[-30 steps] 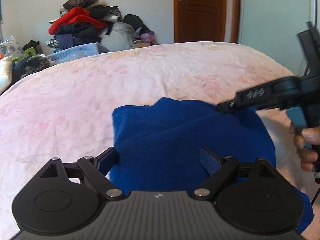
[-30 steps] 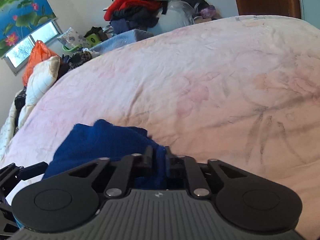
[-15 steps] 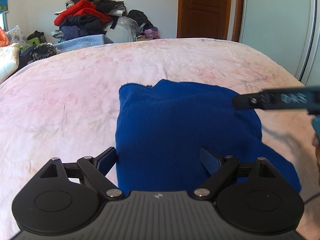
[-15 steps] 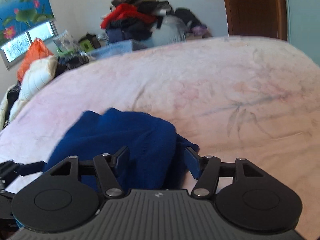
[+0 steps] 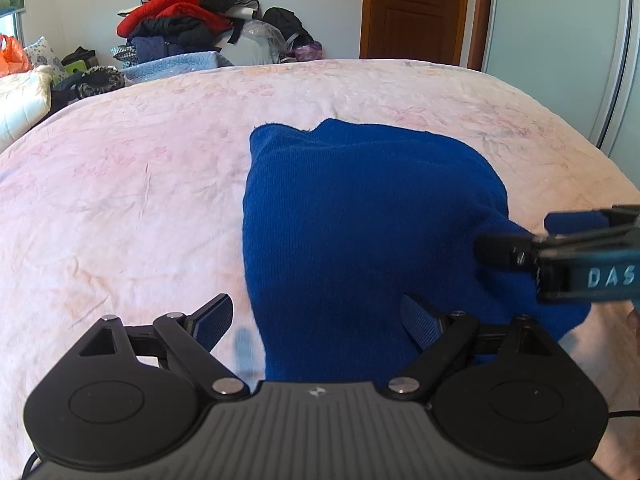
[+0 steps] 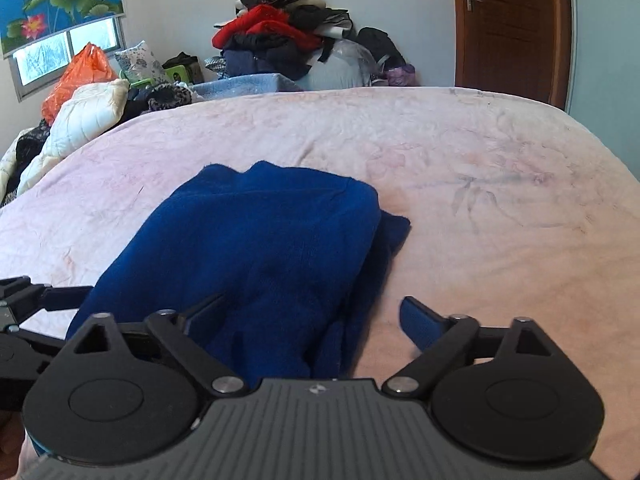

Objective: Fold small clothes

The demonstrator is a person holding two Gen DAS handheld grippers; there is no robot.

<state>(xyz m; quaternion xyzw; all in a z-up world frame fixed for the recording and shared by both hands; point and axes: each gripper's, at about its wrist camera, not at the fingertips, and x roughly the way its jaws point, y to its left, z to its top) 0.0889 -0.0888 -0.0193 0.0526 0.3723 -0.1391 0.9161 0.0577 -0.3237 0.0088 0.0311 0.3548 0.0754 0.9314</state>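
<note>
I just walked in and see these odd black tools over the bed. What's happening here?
A person is folding a blue garment on a pink bedspread, using a hand-held gripper in each hand. The right gripper has just been opening its jaws, and nothing is pinched between them now. The left gripper is open too, over the garment's near edge. The garment lies partly folded.
</note>
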